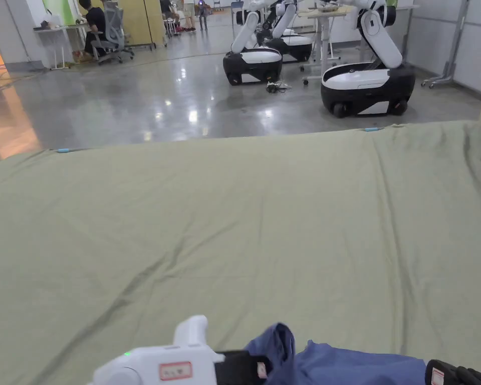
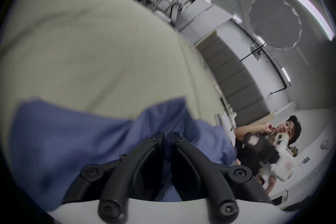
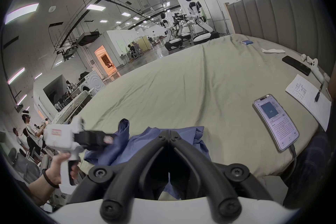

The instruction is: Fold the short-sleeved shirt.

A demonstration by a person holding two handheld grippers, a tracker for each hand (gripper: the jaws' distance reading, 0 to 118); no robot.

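Observation:
A crumpled blue short-sleeved shirt (image 1: 344,363) lies at the near edge of the bed, bunched between my two grippers. My left gripper (image 1: 267,368), white with black jaws, pinches a raised fold at the shirt's left end. In the left gripper view its jaws (image 2: 167,135) stand almost together with blue cloth (image 2: 72,137) between them. My right gripper (image 1: 432,373) meets the shirt's right end. In the right gripper view its jaws (image 3: 169,134) are closed on the edge of the shirt (image 3: 145,142), and a hand holds the left gripper (image 3: 113,138) to the left.
The bed's wide green sheet (image 1: 244,215) stretches away, lightly wrinkled. To the right lie a lit phone (image 3: 276,124) on a cable, a written sheet with a pen (image 3: 309,98) and a dark phone (image 3: 296,65), by a padded headboard (image 3: 281,13). Wheeled robots (image 1: 367,85) stand beyond the bed.

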